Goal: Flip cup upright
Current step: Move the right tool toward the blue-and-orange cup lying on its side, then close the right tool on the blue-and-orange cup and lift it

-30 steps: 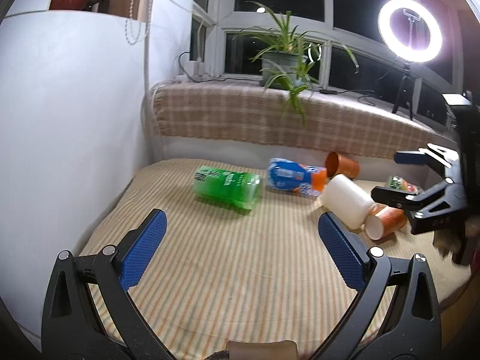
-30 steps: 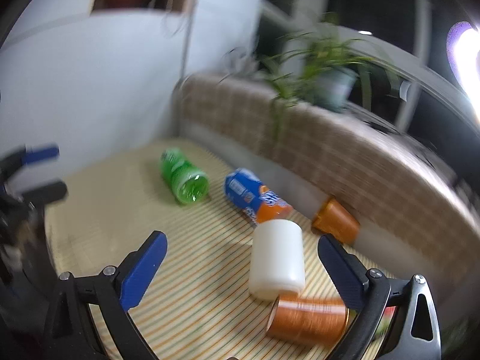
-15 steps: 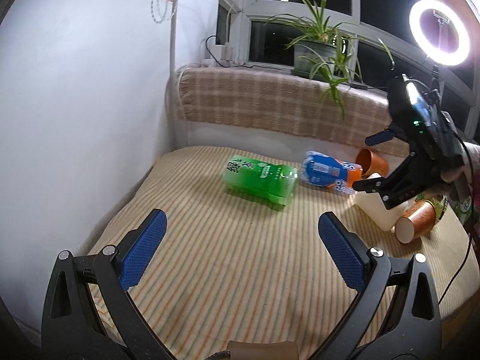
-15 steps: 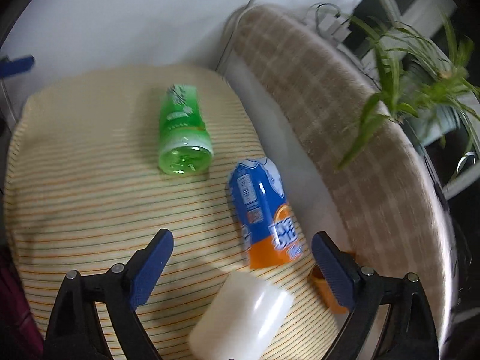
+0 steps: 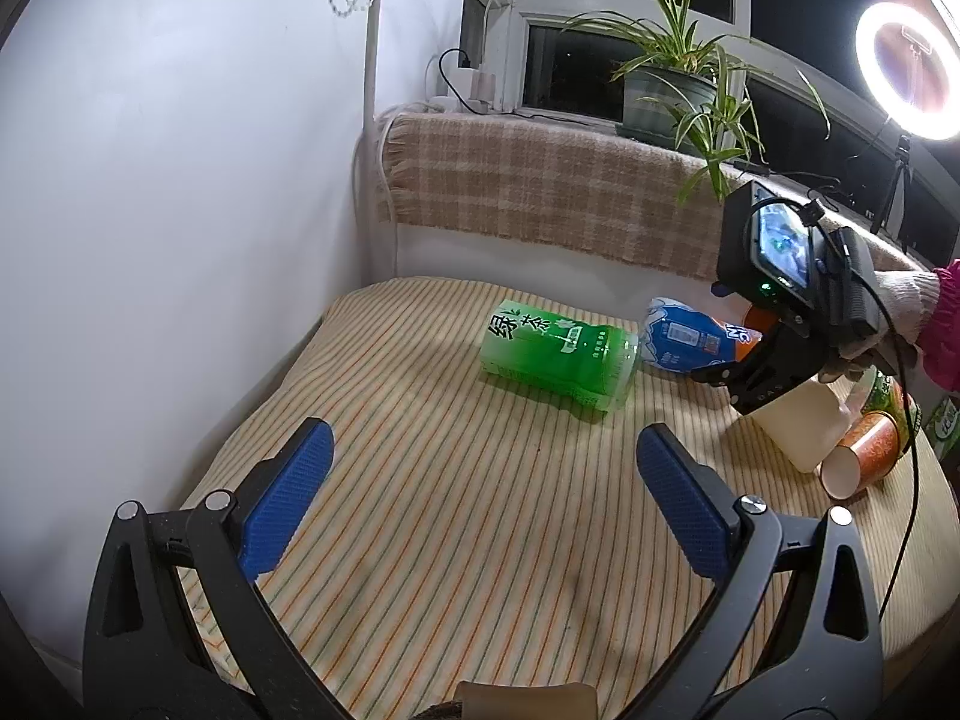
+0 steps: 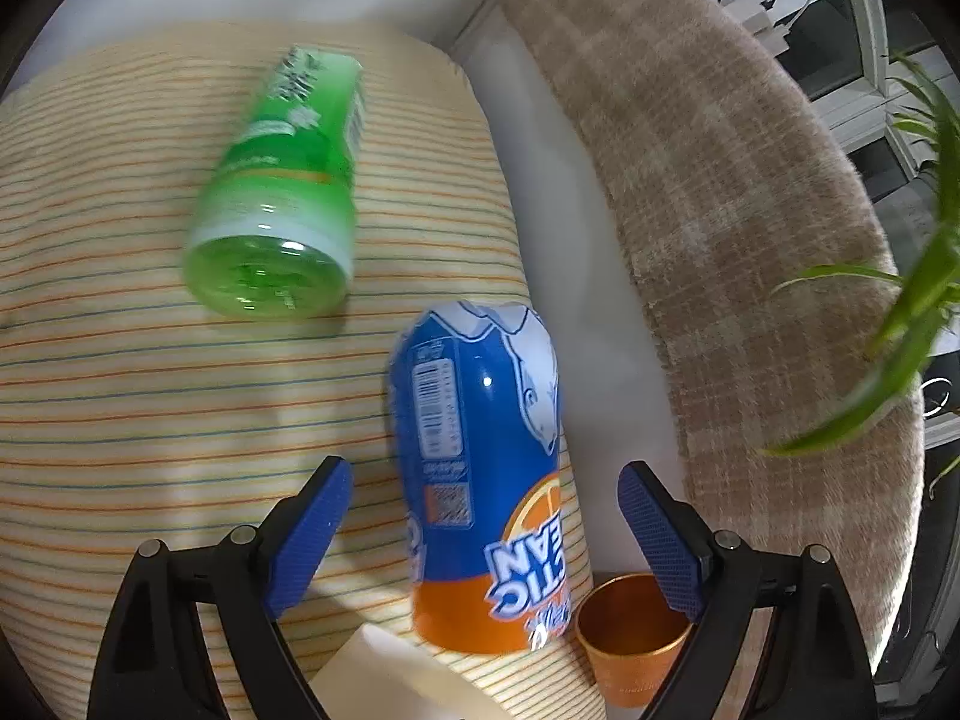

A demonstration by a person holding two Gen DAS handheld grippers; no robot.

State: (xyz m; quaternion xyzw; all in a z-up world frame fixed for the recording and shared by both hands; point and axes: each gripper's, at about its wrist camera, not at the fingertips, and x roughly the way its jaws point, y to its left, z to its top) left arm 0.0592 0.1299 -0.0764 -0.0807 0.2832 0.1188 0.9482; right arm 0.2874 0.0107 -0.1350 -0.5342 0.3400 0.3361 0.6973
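Observation:
Several cups lie on their sides on the striped table. A cream cup lies at the right, with an orange paper cup beside it. A green cup and a blue-and-orange cup lie further back. My right gripper is open and hovers over the blue-and-orange cup, its fingers on either side of it, apart from it. A small orange cup sits by its right finger, and the cream cup shows at the bottom. My left gripper is open and empty over the table's front.
A checked cloth covers the ledge behind the table, with a potted plant on it. A white wall stands at the left. A ring light shines at the far right.
My right gripper has moved forward and down over the blue-and-orange cup, which now lies between its fingers. My left gripper's view has shifted slightly toward the left.

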